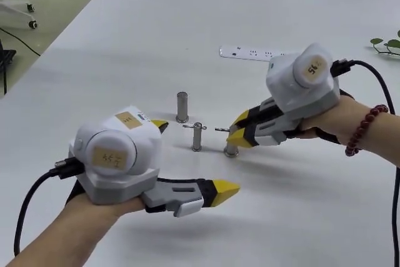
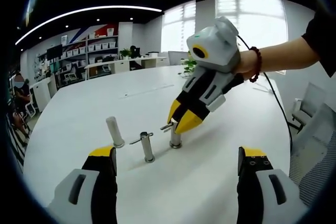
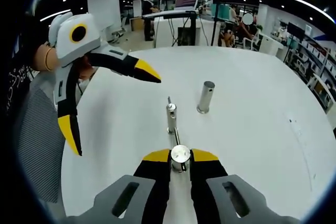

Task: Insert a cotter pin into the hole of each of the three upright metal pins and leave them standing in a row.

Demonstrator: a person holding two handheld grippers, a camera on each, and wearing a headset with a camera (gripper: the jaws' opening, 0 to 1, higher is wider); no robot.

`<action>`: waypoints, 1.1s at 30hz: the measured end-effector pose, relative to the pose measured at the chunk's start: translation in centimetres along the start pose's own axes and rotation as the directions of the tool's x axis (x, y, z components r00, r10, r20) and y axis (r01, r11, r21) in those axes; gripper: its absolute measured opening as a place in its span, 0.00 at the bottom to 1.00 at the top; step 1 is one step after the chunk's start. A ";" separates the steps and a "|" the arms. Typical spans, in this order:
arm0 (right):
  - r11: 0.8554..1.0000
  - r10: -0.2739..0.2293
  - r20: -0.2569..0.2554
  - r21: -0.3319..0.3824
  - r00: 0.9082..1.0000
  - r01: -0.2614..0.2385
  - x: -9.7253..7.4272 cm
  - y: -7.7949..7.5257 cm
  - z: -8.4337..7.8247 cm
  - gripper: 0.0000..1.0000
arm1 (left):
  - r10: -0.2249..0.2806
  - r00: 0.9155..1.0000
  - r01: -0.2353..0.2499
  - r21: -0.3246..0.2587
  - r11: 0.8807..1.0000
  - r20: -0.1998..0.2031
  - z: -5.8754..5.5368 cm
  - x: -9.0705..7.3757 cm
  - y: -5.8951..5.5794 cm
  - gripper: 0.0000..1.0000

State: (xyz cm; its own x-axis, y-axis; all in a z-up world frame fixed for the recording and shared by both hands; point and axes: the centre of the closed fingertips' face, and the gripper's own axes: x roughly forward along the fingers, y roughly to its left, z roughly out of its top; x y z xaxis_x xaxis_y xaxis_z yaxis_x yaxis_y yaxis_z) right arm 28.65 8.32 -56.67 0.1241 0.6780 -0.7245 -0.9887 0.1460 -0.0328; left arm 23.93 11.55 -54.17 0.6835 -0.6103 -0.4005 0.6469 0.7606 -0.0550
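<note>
Right gripper (image 1: pixel 237 134): jaws drawn narrow, apparently pinched on a cotter pin (image 1: pixel 221 129). Its thin wire end pokes out of the tips toward the middle pin (image 1: pixel 197 139).
Left gripper (image 1: pixel 195 157): jaws spread wide and holding nothing, on the person's side of the middle pin.
Nearest pin (image 1: pixel 231 151): upright just beside the middle pin, its head tucked under the right gripper's jaws.
Middle pin: upright on the table (image 1: pixel 300 204), with a seated cotter pin (image 1: pixel 194 126) lying crosswise through its head.
Far pin (image 1: pixel 182 107): upright just beyond the middle pin, with no wire seen in it.
Handling: the cotter pin looks light, thin and springy, and probably bends or twists if gripped near its tip, so a hold at the looped end seems best. The metal pins look stiff and smooth and stand on small bases, so a sideways push would likely topple one.
Hard to make out: the nearest pin's hole is hidden by the jaws. It cannot be told whether the wire has entered that hole. The far pin's hole is too small to see.
</note>
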 end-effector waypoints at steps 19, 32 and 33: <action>0.999 0.038 0.049 0.009 0.998 -0.039 -0.4 0.0 1.0 0.10 | -0.015 1.000 0.016 0.014 1.000 -0.026 -0.6 0.1 -0.3 0.94; 0.998 0.033 0.075 0.055 0.997 -0.037 -0.7 -0.5 3.1 0.24 | -0.015 1.000 0.015 0.013 1.000 -0.019 -0.4 0.1 -0.2 0.95; 0.997 0.035 0.079 0.064 0.996 -0.040 -0.6 -0.6 3.3 0.24 | -0.015 1.000 0.015 0.013 1.000 -0.018 -0.4 0.1 -0.2 0.95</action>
State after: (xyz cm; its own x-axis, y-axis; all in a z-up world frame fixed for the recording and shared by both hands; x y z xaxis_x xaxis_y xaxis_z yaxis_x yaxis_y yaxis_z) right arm 29.43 10.16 -53.94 0.0960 0.7374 -0.6686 -0.9855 0.1649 0.0403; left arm 23.72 11.40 -54.60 0.6674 -0.6174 -0.4163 0.6615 0.7483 -0.0493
